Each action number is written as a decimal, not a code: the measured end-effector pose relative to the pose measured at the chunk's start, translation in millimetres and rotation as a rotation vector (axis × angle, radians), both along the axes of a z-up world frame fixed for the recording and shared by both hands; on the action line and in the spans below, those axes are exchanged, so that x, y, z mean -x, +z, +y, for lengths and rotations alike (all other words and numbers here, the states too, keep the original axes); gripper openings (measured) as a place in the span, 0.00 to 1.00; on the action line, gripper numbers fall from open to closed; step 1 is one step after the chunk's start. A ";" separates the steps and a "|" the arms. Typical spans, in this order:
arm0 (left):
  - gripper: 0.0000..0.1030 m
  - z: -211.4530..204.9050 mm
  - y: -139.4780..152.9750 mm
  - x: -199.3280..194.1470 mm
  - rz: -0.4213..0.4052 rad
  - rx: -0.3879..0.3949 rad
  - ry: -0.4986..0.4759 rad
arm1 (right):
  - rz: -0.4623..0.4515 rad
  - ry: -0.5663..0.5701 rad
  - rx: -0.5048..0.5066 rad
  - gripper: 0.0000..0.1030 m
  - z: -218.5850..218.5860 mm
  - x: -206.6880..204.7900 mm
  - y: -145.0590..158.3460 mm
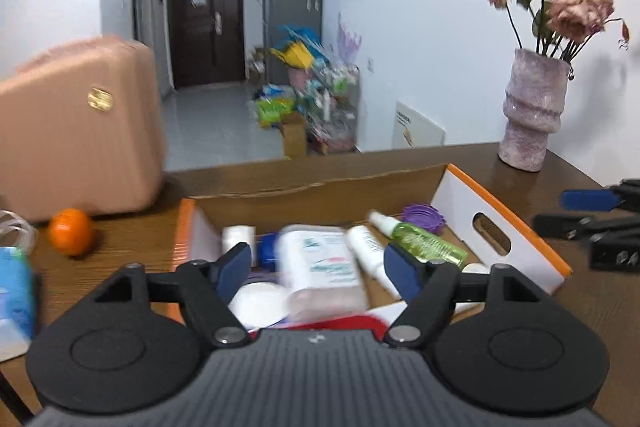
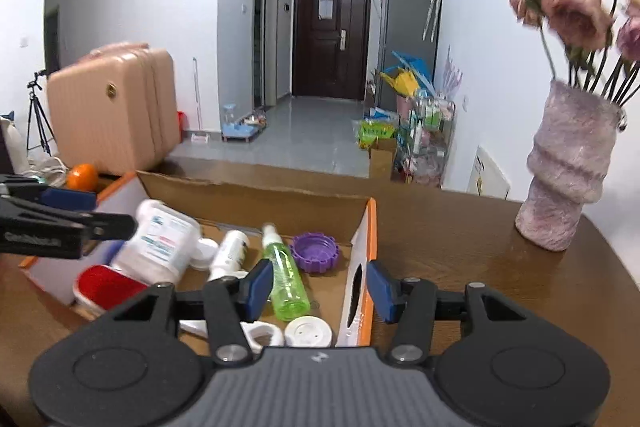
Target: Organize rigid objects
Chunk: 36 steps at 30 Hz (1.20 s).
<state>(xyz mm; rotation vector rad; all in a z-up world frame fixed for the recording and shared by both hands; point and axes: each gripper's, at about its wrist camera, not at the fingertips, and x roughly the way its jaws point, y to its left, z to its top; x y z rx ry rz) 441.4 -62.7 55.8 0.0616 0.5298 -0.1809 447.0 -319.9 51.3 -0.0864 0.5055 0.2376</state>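
Toiletries fill the cardboard box [image 2: 256, 199] on the counter [image 2: 460, 251]; left gripper [image 1: 318, 267] and right gripper [image 2: 318, 287] hover, fingers spread, empty.

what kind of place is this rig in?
Most likely a lived-in apartment, not a lab: a dark entry door down a tiled hallway, a fridge beside it, and a wooden table carrying a vase of flowers and a pink suitcase.
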 end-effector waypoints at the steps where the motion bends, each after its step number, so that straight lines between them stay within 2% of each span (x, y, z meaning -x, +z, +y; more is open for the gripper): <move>1: 0.75 5.2 3.2 12.9 -0.014 -0.013 0.011 | -0.011 0.005 -0.006 0.58 0.7 12.1 4.5; 4: 0.81 18.8 7.6 57.0 -0.061 -0.039 0.025 | -0.040 0.027 -0.033 0.62 3.3 50.9 13.7; 8: 0.82 28.2 -10.6 119.5 -0.086 -0.065 0.097 | -0.065 0.076 -0.027 0.71 13.5 112.6 13.7; 13: 0.82 39.9 -38.2 197.7 -0.025 0.034 0.113 | -0.059 0.066 -0.098 0.72 19.6 183.3 -10.8; 15: 0.82 40.6 -48.4 219.0 0.004 0.055 0.110 | -0.045 0.048 -0.117 0.72 19.8 204.5 -29.3; 17: 0.80 39.9 -54.5 229.5 0.035 0.057 0.101 | 0.006 0.028 -0.119 0.72 21.7 218.8 -48.7; 20: 0.76 34.0 -54.1 233.8 0.027 0.043 0.087 | 0.062 0.009 -0.133 0.63 20.4 227.1 -67.1; 22: 0.75 28.7 -53.8 231.7 0.018 0.040 0.082 | 0.069 -0.003 -0.148 0.56 17.3 227.2 -69.0; 25: 0.70 21.0 -56.0 222.7 0.027 0.049 0.070 | 0.050 -0.011 -0.162 0.55 12.8 225.3 -66.8; 27: 0.62 15.3 -59.6 213.1 0.026 0.048 0.059 | 0.049 -0.012 -0.165 0.54 10.6 219.5 -67.4; 29: 0.55 8.2 -62.3 197.4 0.017 0.054 0.026 | 0.052 -0.002 -0.159 0.50 10.1 208.0 -68.5; 31: 0.54 0.0 -65.8 178.0 0.017 0.041 -0.008 | 0.057 0.023 -0.157 0.44 11.0 191.6 -69.4; 36: 0.54 -22.2 -80.2 127.6 0.038 0.012 -0.144 | 0.090 0.075 -0.126 0.43 17.1 142.2 -74.1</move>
